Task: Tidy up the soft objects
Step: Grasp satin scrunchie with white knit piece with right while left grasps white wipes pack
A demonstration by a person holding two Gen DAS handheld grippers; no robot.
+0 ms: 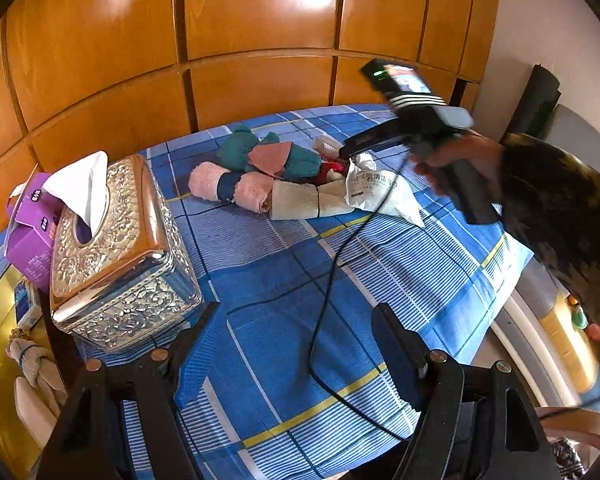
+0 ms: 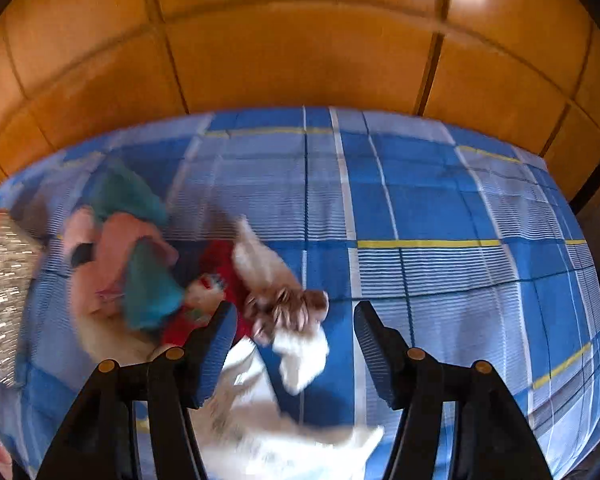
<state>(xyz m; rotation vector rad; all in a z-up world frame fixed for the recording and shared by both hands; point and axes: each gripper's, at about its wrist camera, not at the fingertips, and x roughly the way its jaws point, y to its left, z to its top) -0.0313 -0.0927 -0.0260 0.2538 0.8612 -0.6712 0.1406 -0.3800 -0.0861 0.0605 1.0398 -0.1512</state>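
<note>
Since everything in the pile is cloth or thin wrap, you can treat it all as light, limp and forgiving.

Where the things lie: the soft pile (image 1: 284, 176) sits on the blue checked bedspread (image 1: 284, 280), towards the wooden panelling, well beyond the ornate tissue box (image 1: 116, 256).

Pink roll (image 1: 230, 186): a towel bound by a dark band; it looks firm enough to lift whole, so take it across the banded middle.

Cream roll (image 1: 304, 200): also tied; grip near the tie so it stays wound.

Teal cloth (image 1: 260, 152): loose and floppy; you would do best to bunch a thick fold, since a thin edge will likely slip out.

White packet (image 1: 380, 192): crinkly and probably slick; pinch a corner or a crease.

Right gripper (image 2: 296, 344): its jaws are spread with nothing between the pads, angled steeply down at the near edge of the pile; its own view is blurred, so details of the red and brown pieces cannot be read.

Left gripper (image 1: 296, 344): jaws wide apart and empty, tilted down over bare bedspread, with a black cable (image 1: 328, 280) trailing between them.
</note>
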